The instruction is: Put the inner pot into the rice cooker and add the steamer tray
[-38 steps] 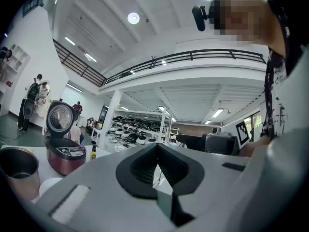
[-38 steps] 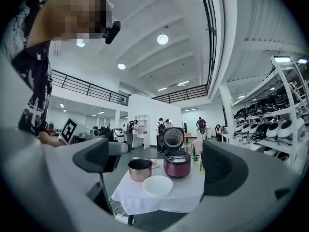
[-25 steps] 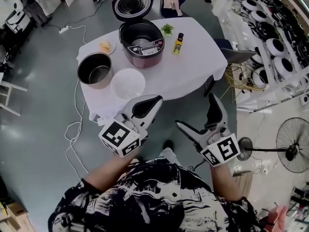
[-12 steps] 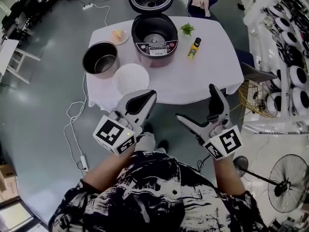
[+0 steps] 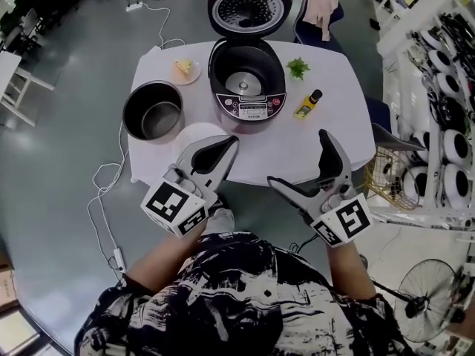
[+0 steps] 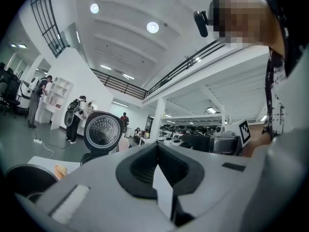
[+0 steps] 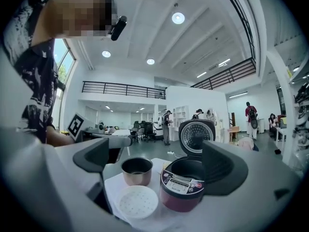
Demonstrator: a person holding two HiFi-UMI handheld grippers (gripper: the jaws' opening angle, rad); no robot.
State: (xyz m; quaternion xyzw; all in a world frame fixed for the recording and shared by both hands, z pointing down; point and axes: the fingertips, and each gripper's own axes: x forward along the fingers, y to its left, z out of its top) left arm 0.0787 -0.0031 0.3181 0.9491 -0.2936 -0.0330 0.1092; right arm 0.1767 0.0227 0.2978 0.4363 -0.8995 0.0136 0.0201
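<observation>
The maroon rice cooker (image 5: 247, 76) stands open on the white table (image 5: 334, 124), its lid (image 5: 249, 6) raised and its well bare. Left of it sits the dark inner pot (image 5: 153, 110), with the white perforated steamer tray (image 5: 194, 133) in front, partly hidden by my left gripper (image 5: 223, 150). That gripper hovers over the table's near edge, shut with nothing in it. My right gripper (image 5: 298, 162) is open and empty, off the near edge. The right gripper view shows the pot (image 7: 137, 170), tray (image 7: 138, 202) and cooker (image 7: 188, 182) ahead between its fingers.
A small plate of food (image 5: 183, 68), a green sprig (image 5: 298, 67) and a yellow bottle (image 5: 309, 104) flank the cooker. A chair with pink cloth (image 5: 320, 6) stands behind the table, a wire basket (image 5: 386, 176) to its right. Cables (image 5: 104, 199) trail on the floor.
The table has shifted toward the middle of the view and nearer to both grippers. The left gripper now overlaps the tray's near edge. Neither gripper's jaws have changed.
</observation>
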